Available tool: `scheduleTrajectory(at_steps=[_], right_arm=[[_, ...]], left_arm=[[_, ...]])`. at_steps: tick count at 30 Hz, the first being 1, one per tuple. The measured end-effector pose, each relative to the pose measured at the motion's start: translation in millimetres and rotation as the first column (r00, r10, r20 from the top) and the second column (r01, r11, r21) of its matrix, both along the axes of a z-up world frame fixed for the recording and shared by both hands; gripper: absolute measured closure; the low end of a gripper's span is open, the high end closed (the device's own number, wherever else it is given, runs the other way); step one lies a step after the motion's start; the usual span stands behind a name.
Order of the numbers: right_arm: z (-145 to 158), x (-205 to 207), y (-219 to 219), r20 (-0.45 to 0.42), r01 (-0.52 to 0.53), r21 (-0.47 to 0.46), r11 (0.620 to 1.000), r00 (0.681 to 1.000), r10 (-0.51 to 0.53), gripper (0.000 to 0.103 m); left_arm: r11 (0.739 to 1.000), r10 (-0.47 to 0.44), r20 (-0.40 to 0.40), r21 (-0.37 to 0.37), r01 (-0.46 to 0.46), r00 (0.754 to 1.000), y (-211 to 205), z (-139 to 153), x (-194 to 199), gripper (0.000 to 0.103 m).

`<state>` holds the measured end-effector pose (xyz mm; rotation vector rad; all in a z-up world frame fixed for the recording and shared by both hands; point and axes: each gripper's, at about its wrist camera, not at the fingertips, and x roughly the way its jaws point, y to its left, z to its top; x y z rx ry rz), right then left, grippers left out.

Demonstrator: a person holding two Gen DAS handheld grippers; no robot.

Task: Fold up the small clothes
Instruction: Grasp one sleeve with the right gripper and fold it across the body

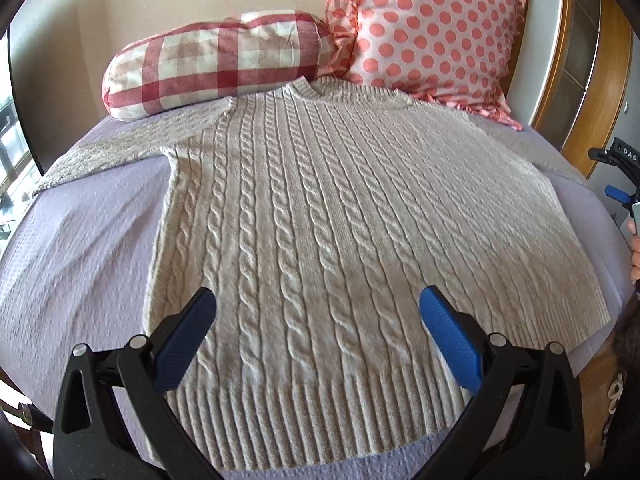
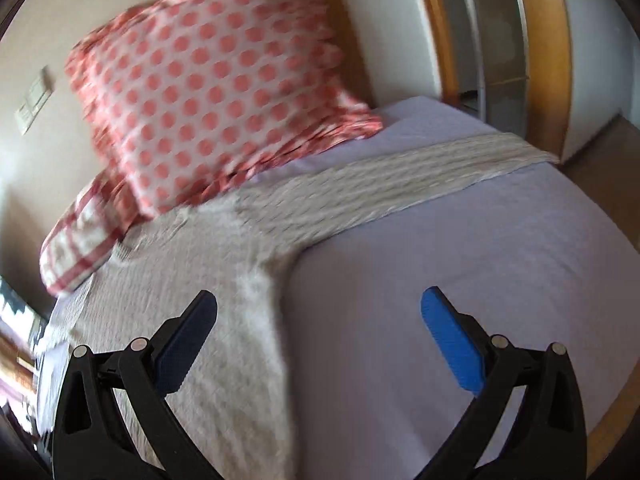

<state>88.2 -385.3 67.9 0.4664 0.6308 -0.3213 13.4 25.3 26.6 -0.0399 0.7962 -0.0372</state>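
Note:
A cream cable-knit sweater (image 1: 328, 216) lies flat and face up on a lilac bed cover (image 1: 80, 248), collar toward the pillows, sleeves spread to both sides. My left gripper (image 1: 318, 304) is open and empty, hovering above the sweater's lower middle near the ribbed hem. In the right wrist view the sweater's right side (image 2: 192, 320) and its outstretched right sleeve (image 2: 400, 176) show, blurred. My right gripper (image 2: 320, 304) is open and empty above the sweater's right side edge, below the armpit. It also shows at the far right of the left wrist view (image 1: 620, 188).
A red-and-white checked bolster (image 1: 216, 64) and a pink polka-dot pillow (image 1: 436, 28) lean on the wall at the bed's head, touching the collar. A wooden door frame (image 2: 560, 60) and wardrobe stand right of the bed. Bare bed cover (image 2: 460, 248) lies right of the sweater.

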Motion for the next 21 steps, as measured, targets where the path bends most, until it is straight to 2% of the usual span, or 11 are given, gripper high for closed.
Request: scheduleTrajectory(at_steps=[1, 2, 4, 5, 9, 13, 15, 16, 18, 19, 21], right_arm=[[1.5, 8.4, -27.5, 0.001, 0.063, 0.02, 0.998, 0.998, -0.063, 0.003], [-3.8, 19.0, -56.2, -0.005, 0.127, 0.036, 0.991, 0.992, -0.127, 0.017], [-11.0, 31.5, -106.9, -0.024, 0.241, 0.116, 0.964, 0.971, -0.24, 0.03], [-17.0, 35.1, -130.4, -0.026, 0.287, 0.17, 0.943, 0.958, -0.287, 0.041], [-46.5, 41.1, -196.3, -0.071, 0.439, 0.306, 0.845, 0.896, -0.439, 0.054], [-61.9, 51.2, -219.1, -0.082, 0.498, 0.347, 0.795, 0.86, -0.503, 0.058], [-62.3, 53.9, -219.5, -0.07, 0.513, 0.332, 0.792, 0.85, -0.522, 0.059], [-64.1, 55.3, -219.1, -0.06, 0.513, 0.327, 0.794, 0.849, -0.524, 0.065], [-68.3, 59.0, -218.7, -0.068, 0.501, 0.314, 0.806, 0.859, -0.508, 0.086], [-68.0, 56.6, -222.9, -0.059, 0.49, 0.33, 0.807, 0.864, -0.5, 0.092], [-52.0, 51.7, -209.3, 0.032, 0.439, 0.316, 0.841, 0.881, -0.471, 0.093]], left_arm=[[1.0, 0.017, 0.034, -0.002, -0.017, 0.999, 5.6, 6.6, 2.4, 0.002], [0.999, 0.033, 0.069, -0.005, -0.032, 0.997, 10.6, 13.1, 4.2, 0.002], [0.998, 0.057, 0.139, -0.022, -0.055, 0.989, 22.8, 24.3, 7.9, 0.002], [0.998, 0.064, 0.17, -0.033, -0.059, 0.983, 28.7, 29.7, 10.5, 0.002], [0.994, 0.105, 0.234, -0.06, -0.093, 0.967, 49.9, 42.4, 23.9, 0.002], [0.986, 0.159, 0.232, -0.083, -0.143, 0.96, 65.1, 44.4, 34.2, 0.002], [0.983, 0.179, 0.207, -0.087, -0.164, 0.962, 70.5, 39.4, 39.5, 0.002], [0.981, 0.188, 0.195, -0.092, -0.173, 0.963, 73.1, 37.6, 41.5, 0.002], [0.976, 0.198, 0.177, -0.123, -0.178, 0.964, 80.9, 34.2, 43.3, 0.002], [0.974, 0.196, 0.171, -0.151, -0.171, 0.965, 86.5, 33.1, 42.8, 0.002], [0.966, 0.18, 0.155, -0.213, -0.146, 0.971, 101.0, 32.0, 41.9, 0.002]])
